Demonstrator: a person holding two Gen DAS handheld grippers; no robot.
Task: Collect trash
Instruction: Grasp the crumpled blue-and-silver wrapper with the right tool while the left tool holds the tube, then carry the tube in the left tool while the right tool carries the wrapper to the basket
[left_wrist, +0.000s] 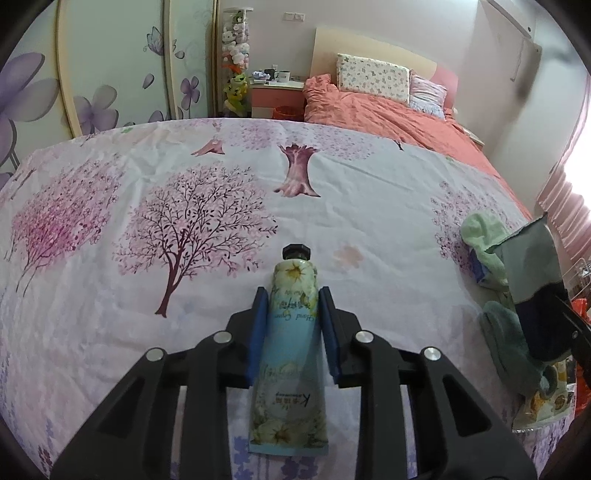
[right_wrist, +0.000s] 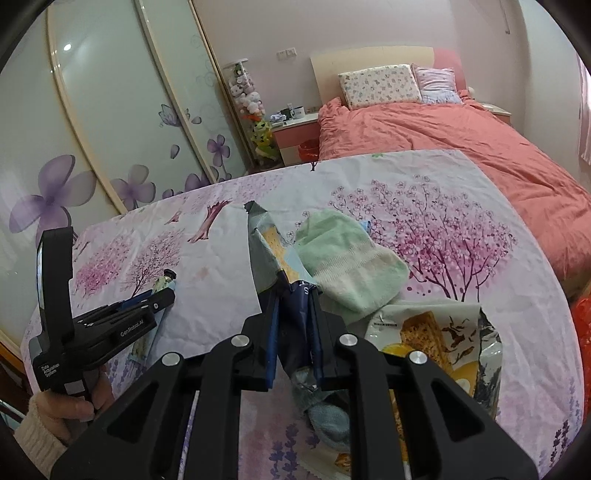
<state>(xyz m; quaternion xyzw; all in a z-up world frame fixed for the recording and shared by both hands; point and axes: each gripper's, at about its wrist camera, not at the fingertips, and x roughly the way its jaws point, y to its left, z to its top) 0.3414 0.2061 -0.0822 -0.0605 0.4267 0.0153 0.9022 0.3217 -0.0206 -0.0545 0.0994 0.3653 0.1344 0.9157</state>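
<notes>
A pale green and blue hand cream tube (left_wrist: 291, 332) with a black cap lies on the floral cloth (left_wrist: 147, 280), cap pointing away. My left gripper (left_wrist: 293, 299) has its blue pads (left_wrist: 258, 321) pressed against the tube's two sides; in the right wrist view this left gripper (right_wrist: 162, 291) is low over the cloth. My right gripper (right_wrist: 295, 295) is shut on a dark blue and grey snack wrapper (right_wrist: 264, 251) that stands up out of its jaws. The same wrapper (left_wrist: 528, 254) shows at the right edge of the left wrist view.
A light green sock (right_wrist: 347, 266), a grey-blue sock (right_wrist: 327, 417) and an open cracker bag (right_wrist: 436, 339) lie around the right gripper. A hand (right_wrist: 74, 406) holds the left gripper. Behind are a coral-covered bed (right_wrist: 443, 136), a nightstand (right_wrist: 295, 129) and flowered wardrobe doors (right_wrist: 110, 129).
</notes>
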